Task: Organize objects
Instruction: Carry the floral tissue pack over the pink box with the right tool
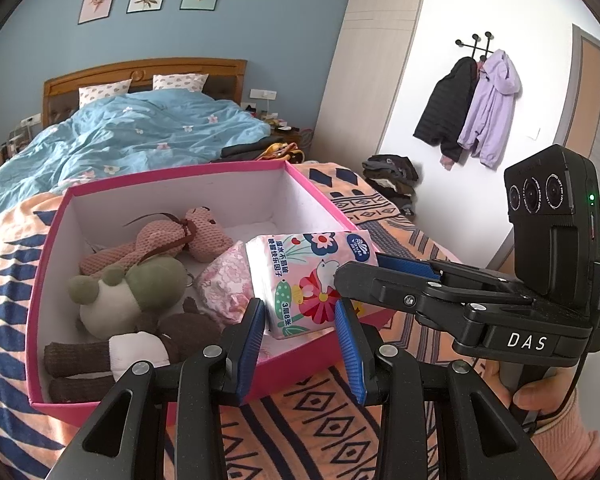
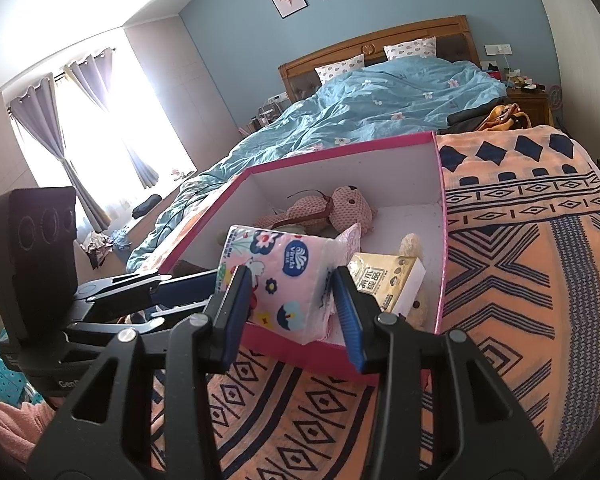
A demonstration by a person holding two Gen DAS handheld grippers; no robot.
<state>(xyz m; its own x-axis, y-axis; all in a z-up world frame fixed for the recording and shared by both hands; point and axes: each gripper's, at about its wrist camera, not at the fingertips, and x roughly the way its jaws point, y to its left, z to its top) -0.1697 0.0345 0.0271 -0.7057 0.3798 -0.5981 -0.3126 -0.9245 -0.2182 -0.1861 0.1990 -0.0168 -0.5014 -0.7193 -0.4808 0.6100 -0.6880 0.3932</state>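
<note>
- The floral pink tissue pack (image 1: 306,280) sits tilted over the near corner of the pink box (image 1: 44,264), partly above the box rim.
- The left gripper (image 1: 300,334) has its blue pads either side of the pack's lower end; the left wrist view suggests they are clamped on it, though contact on both pads is hard to confirm.
- The right gripper (image 2: 294,308) meets the same pack from the other side, pads flanking it closely; I cannot tell whether they press it.
- Only the left wrist view shows what lies deeper in the box: a pink knitted plush (image 1: 160,240), a green-and-cream plush (image 1: 120,292) and a brown plush (image 1: 112,354), plus a pale pink tissue packet (image 1: 226,284) touching the floral pack.
- Only the right wrist view shows a yellow tissue pack (image 2: 384,280) inside the box, just beside the floral one, by the box's right wall.
- The box rests on an orange patterned blanket (image 2: 520,240); beyond the box lies a blue duvet (image 1: 132,132).
</note>
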